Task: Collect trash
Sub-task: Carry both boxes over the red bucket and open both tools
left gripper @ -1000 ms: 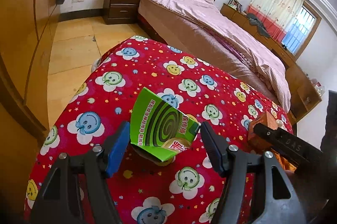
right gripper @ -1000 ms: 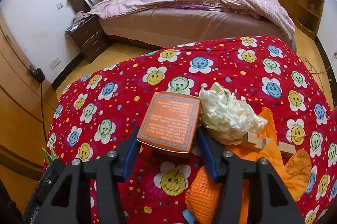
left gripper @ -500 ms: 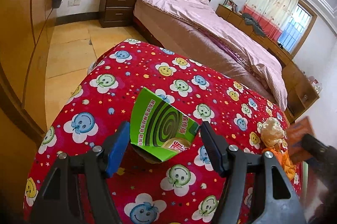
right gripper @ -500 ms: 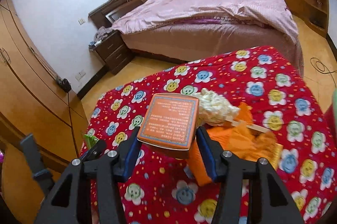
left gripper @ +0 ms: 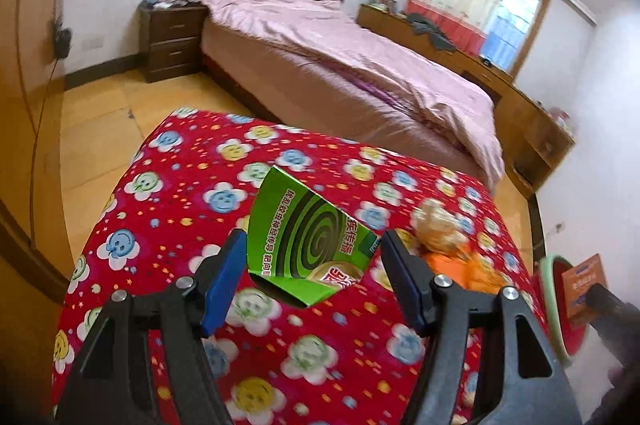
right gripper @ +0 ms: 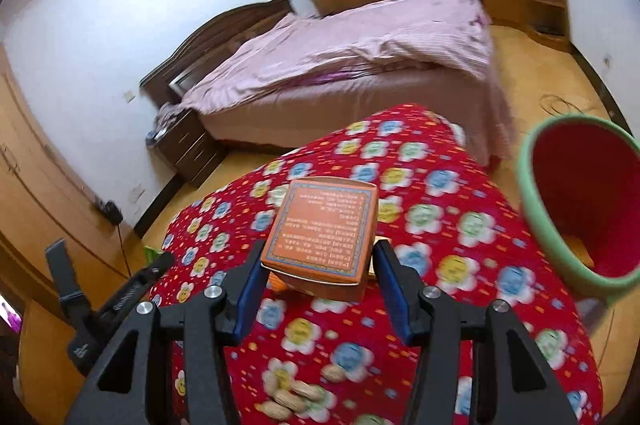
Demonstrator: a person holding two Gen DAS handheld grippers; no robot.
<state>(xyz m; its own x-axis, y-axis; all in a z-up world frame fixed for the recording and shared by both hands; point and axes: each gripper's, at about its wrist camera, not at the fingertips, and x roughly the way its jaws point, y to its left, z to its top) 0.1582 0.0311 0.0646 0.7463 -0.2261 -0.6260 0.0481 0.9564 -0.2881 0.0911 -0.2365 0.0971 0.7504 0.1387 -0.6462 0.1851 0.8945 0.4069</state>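
My left gripper is shut on a green mosquito-coil box and holds it above the red smiley-flower tablecloth. My right gripper is shut on an orange box, held above the same cloth. A red bin with a green rim stands at the right of the table; it also shows in the left wrist view with the orange box in front of it. A crumpled white wad on orange wrappers lies on the cloth.
Several peanuts lie on the cloth near the front edge. A bed with pink bedding stands beyond the table, a dark nightstand beside it. A wooden wardrobe runs along the left. The left gripper's body shows at the right view's left.
Both grippers rose with their boxes. The right gripper swung right, away from the wad and wrappers, and the red bin came into view beside it.
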